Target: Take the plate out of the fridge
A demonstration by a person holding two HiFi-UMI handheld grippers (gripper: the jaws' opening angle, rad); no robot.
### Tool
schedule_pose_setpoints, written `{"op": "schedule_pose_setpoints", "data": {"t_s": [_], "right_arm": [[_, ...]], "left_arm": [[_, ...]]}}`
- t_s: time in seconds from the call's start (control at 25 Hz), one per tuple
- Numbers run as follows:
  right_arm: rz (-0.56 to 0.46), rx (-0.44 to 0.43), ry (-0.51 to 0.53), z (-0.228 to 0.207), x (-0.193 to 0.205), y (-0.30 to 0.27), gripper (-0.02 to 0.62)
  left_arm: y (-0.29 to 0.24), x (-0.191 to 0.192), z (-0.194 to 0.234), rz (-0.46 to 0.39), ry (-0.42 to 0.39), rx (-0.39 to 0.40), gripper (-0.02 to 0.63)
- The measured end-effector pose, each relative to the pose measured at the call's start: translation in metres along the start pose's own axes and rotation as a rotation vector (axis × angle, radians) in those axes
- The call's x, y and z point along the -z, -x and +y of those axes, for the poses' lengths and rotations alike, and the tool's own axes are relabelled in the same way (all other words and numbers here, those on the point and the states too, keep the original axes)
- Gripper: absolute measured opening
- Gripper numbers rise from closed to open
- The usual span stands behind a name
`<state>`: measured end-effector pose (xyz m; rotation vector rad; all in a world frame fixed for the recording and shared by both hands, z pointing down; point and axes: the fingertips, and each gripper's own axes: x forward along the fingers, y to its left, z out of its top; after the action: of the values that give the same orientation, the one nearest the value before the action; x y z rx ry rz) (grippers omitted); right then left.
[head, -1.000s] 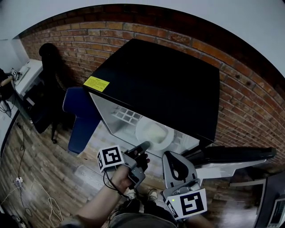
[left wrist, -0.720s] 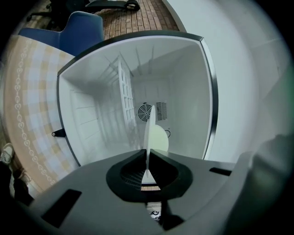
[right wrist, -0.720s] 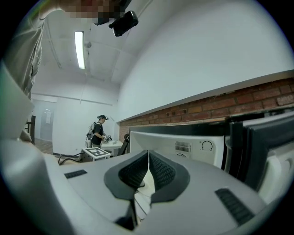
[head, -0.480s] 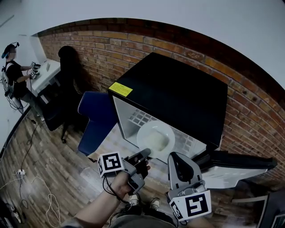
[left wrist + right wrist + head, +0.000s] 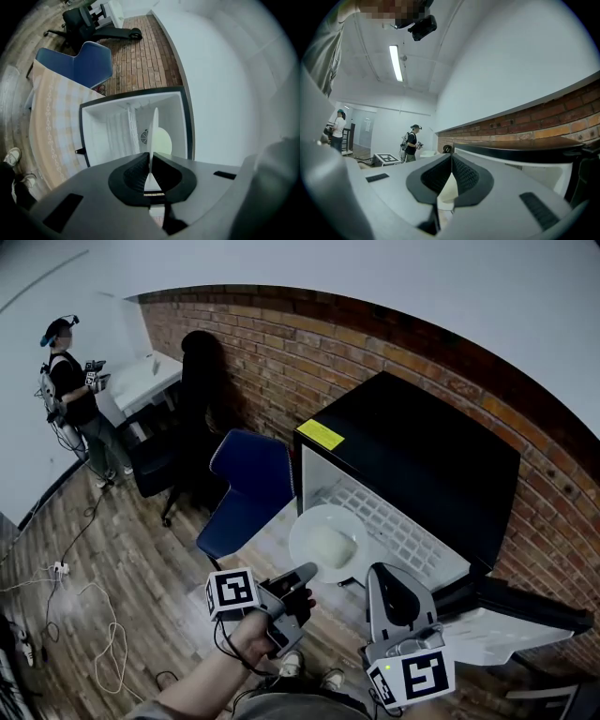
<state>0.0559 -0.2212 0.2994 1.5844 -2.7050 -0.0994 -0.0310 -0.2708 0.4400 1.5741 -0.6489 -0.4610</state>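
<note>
Underfoot in the head view, a plank floor [image 5: 141, 549] runs to a brick wall [image 5: 394, 352] under pale plaster. A black fridge [image 5: 422, 456] stands open against the bricks, its door [image 5: 506, 634] swung out to the right. A yellow label [image 5: 322, 434] sits on its top corner (the print is too small to read). The left gripper [image 5: 302, 572] is clenched on the rim of the white plate [image 5: 326, 542], which hangs just in front of the fridge's mouth. The right gripper [image 5: 386, 570] is beside it, clear of the plate. Each carries a marker cube [image 5: 232, 593] printed with a black-and-white square. A pale rug [image 5: 269, 535] lies before the fridge, and a blue chair [image 5: 242, 486] stands just to its left with a black office chair [image 5: 187, 399] beyond. Far left, a person [image 5: 67, 381] stands by a white table [image 5: 141, 381]. Cables [image 5: 98, 638] trail over the planks.

Along the left gripper view, the plate shows edge-on, nipped between the pads. Behind it are the fridge's white cavity and a round vent [image 5: 144, 137].

Through the right gripper view, the pads meet at their tips with nothing between them. Beyond are a strip light [image 5: 396, 61] and a low table with a square marker [image 5: 386, 158].
</note>
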Motion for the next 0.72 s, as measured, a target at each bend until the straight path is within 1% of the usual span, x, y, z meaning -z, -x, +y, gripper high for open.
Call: {"op": "schedule_pose_setpoints", "data": {"t_s": [0.16, 0.4, 0.6, 0.72], "right_arm": [[0.000, -0.055, 0.002, 0.018, 0.000, -0.007, 0.029], [0.008, -0.152, -0.003, 0.049, 0.007, -0.021, 0.029], [0.034, -0.195, -0.006, 0.064, 0.021, -0.026, 0.029], [0.050, -0.216, -0.009, 0.072, 0.028, -0.029, 0.029]], "left_arm": [[0.025, -0.010, 0.006, -0.053, 0.005, -0.012, 0.026], [0.063, -0.023, 0.023, -0.135, 0.043, -0.030, 0.026], [0.082, -0.027, 0.038, -0.185, 0.088, -0.030, 0.026], [0.089, -0.028, 0.046, -0.193, 0.090, -0.037, 0.026]]}}
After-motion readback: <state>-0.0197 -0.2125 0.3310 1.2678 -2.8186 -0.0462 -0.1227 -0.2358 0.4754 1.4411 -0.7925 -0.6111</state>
